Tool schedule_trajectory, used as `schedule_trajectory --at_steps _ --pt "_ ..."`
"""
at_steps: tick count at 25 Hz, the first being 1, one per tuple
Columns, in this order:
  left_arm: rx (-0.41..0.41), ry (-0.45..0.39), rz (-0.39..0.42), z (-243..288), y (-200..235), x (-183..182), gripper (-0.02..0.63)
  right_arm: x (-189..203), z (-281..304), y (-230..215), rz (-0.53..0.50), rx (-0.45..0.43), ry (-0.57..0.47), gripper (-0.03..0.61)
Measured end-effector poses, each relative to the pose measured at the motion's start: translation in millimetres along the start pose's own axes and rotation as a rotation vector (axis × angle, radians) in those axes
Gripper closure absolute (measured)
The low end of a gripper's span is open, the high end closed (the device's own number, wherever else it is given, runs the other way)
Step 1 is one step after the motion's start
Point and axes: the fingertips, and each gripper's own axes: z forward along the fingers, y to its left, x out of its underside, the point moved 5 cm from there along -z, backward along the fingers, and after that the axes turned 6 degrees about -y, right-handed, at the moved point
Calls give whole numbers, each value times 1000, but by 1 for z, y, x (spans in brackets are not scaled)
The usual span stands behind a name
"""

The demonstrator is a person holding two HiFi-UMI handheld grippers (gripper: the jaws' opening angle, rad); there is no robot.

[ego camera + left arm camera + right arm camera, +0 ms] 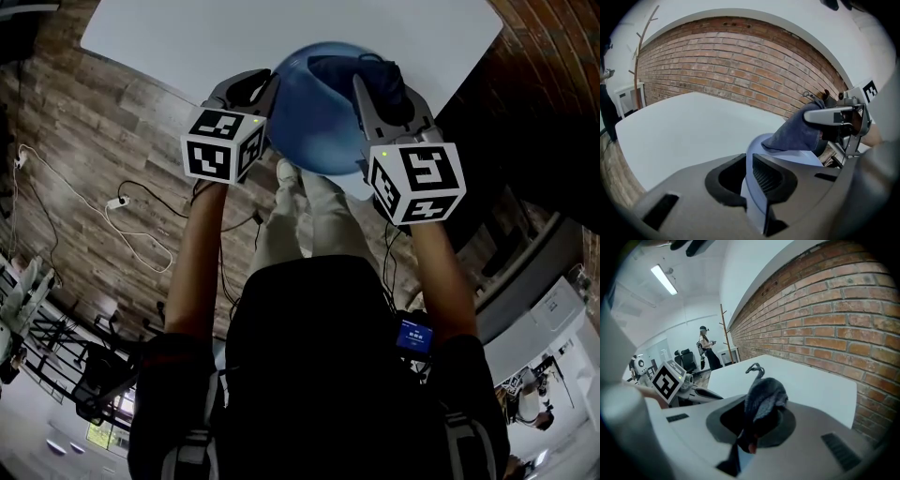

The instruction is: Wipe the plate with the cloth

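Observation:
A blue plate (314,117) is held tilted in the air over the near edge of the white table (187,37). My left gripper (267,89) is shut on the plate's left rim; in the left gripper view the rim (752,187) runs between the jaws. My right gripper (370,89) is shut on a dark grey-blue cloth (370,80) that lies against the plate's upper right face. The cloth (761,401) bunches out between the right jaws, and it also shows as the cloth (797,133) on the plate from the left gripper.
A brick wall (825,319) runs along the table's far right side. The floor is wood planks (112,141) with a white cable (117,202). A person (707,350) stands far back in the room near chairs.

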Motion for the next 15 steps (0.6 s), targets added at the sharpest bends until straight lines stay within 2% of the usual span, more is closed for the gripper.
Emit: schedule_trajectory --at_steps 2,5,15 --pt "3 4 -6 2 1 2 580 3 1 0 3 1 5 537" --pt "11 12 -18 4 2 5 528 8 1 0 10 -1 12 537" --pt "5 51 1 13 8 16 528 22 6 0 27 -3 34 537"
